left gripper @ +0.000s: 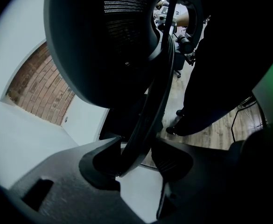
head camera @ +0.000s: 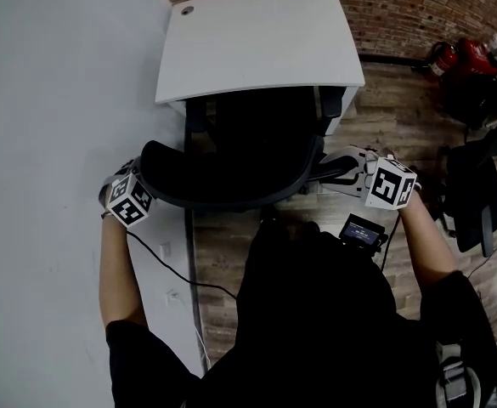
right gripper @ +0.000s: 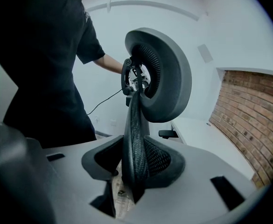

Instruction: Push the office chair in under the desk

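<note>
1. The office chair (head camera: 240,134) stands half tucked beneath the white counter (head camera: 256,41), its backrest (head camera: 223,192) toward us.
2. Our left gripper (left gripper: 135,148) has its jaws clamped on the backrest's left rim.
3. Our right gripper (right gripper: 135,160) has its jaws closed on the backrest's right mesh edge.

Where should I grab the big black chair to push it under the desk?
Grip the backrest by its thin side rims, coming from behind, one on each side. The rims fit between jaws, and the chair already faces the desk. The left gripper and right gripper are clamped there.
</note>
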`<state>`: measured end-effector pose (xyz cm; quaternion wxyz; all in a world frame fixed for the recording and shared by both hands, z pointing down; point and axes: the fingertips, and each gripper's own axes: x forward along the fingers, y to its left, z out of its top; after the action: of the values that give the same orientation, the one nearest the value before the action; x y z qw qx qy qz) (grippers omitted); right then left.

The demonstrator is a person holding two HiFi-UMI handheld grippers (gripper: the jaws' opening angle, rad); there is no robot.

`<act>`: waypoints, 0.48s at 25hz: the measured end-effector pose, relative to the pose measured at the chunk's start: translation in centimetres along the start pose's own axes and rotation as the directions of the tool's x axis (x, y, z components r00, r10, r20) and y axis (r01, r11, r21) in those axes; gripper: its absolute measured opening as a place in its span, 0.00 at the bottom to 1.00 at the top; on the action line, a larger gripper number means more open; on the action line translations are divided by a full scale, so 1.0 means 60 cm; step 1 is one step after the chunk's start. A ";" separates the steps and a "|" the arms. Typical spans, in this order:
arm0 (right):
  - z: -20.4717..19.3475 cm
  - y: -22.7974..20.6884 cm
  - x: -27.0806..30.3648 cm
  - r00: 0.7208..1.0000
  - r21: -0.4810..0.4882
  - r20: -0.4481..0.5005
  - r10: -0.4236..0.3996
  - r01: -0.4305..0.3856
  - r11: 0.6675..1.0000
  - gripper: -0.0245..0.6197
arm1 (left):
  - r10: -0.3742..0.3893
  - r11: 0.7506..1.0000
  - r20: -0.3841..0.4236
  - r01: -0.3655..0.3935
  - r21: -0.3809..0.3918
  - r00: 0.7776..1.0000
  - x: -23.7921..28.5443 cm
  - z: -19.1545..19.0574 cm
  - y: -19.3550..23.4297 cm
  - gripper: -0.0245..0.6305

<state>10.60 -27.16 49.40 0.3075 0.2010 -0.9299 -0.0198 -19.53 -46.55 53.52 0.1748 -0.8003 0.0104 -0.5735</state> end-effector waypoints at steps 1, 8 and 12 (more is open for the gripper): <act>-0.001 -0.005 -0.004 1.000 0.003 -0.002 -0.002 0.002 1.000 0.25 | 0.003 1.000 0.003 -0.003 0.002 1.000 0.000 0.005 0.005 0.35; -0.003 -0.045 0.006 1.000 0.047 -0.016 0.000 0.000 0.999 0.25 | 0.008 0.999 0.051 -0.010 0.039 0.999 0.013 0.010 0.062 0.35; -0.003 -0.069 0.012 0.999 0.065 -0.023 -0.023 0.025 0.998 0.25 | 0.013 0.998 0.068 -0.017 0.063 0.998 0.021 0.013 0.097 0.35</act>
<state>11.69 -31.22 49.28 0.3110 0.2224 -0.9240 0.0089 -17.32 -52.10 52.78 0.2047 -0.8131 -0.0076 -0.5449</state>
